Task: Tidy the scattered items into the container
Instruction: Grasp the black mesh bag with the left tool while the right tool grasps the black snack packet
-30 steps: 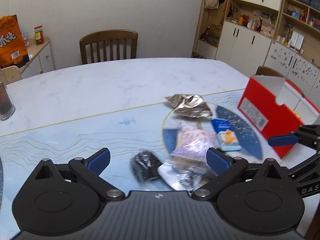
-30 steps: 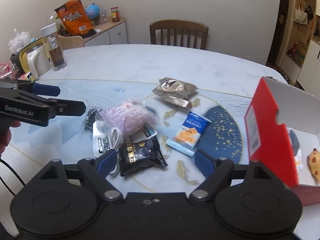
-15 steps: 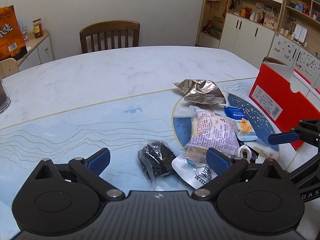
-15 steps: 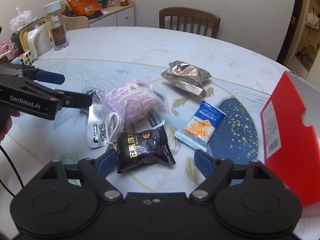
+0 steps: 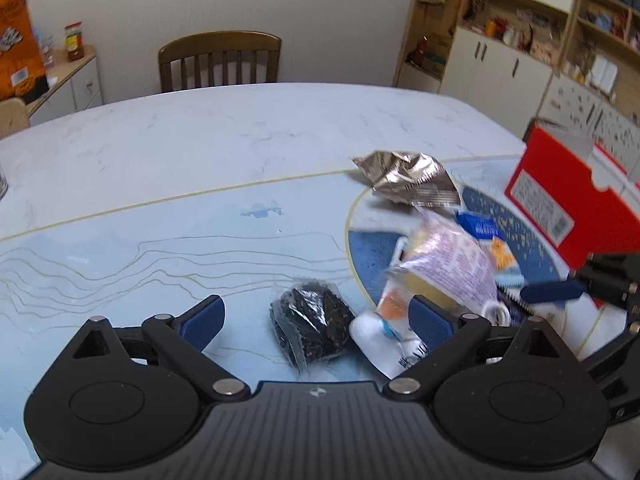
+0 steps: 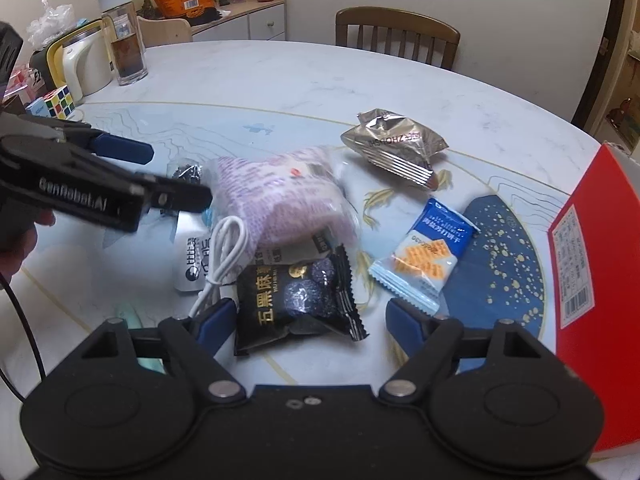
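Snack packets lie scattered on the blue-patterned table. My left gripper (image 5: 316, 316) is open and straddles a clear packet of black bits (image 5: 312, 320). My right gripper (image 6: 310, 316) is open, its jaws closing, with a black sesame packet (image 6: 296, 300) between the fingers, pads apart from it. Beyond lie a pink bread bag (image 6: 284, 196), a white cable (image 6: 228, 248), a blue cracker packet (image 6: 424, 256) and a silver foil packet (image 6: 394, 148). The red box (image 6: 592, 280) stands open at the right. The left gripper (image 6: 176, 176) shows at left in the right wrist view.
A wooden chair (image 5: 218, 62) stands at the table's far side. At the far left sit a Rubik's cube (image 6: 60, 100), a white kettle (image 6: 86, 64) and a glass jar (image 6: 124, 40). Cabinets (image 5: 512, 60) line the right wall.
Both grippers have sunk closer to the items. The black bits packet now sits between the left fingers and the black sesame packet between the right fingers.
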Available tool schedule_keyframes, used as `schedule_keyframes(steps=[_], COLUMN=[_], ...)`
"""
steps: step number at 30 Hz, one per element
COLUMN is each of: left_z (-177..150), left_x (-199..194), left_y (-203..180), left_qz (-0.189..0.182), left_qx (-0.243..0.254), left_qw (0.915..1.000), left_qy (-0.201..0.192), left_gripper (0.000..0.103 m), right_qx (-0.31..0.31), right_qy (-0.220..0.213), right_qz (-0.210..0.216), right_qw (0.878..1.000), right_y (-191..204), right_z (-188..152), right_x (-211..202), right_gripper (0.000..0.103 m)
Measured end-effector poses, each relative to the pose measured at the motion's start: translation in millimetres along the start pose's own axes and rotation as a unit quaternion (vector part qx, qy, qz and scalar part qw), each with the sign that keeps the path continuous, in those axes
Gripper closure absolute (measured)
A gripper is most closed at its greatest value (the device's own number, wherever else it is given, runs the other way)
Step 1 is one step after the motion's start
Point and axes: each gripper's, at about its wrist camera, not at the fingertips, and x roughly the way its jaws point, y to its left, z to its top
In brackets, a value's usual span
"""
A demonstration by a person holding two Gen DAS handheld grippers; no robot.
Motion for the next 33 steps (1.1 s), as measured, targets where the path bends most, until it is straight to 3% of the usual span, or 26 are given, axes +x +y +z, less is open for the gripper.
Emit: schedule_keyframes(steps=[3,8,12,21,24,26,33], left_z=[-1,-4,-6,-3,-3,-4,-7], left_x=[-1,10,13,16,15,16,10], left_y=[6,15,18,20,19,20,26], left_qz=[0.004,0.006,0.000,-0.042,-0.043,-0.040,-0.037], left_qx=[-0.009,-0.029,-0.034,-0.054,-0.057,-0.062,-0.076], left_qw=[0.9999,0.9994,0.9993,0.9974,0.9971,0.9969,0.9959], left_qy=[-0.002,0.019,0.018,0.024,0.024,0.028,0.030], left_gripper=[0.006,0.020,0.022,0.051,0.055,0.064,0.067], right_qx=[0.001,0.002,0.000,-0.004,-0.003,-0.001,0.003], right_qy=[0.001,0.005,0.008,0.006,0.006,0.005,0.005], right_qz=[0.002,0.003,0.003,0.005,0.000,-0.003,-0.015], right_qw=[1.000,1.000,1.000,1.000,1.000,1.000,1.000], right_y=[0,0,0,3,2,1,-3], right_z=[0,0,0,1,0,0,-4], right_x=[2,5,7,9,8,7,2], right_gripper=[0.024,0.027,0.031,0.040,0.041,0.042,0.044])
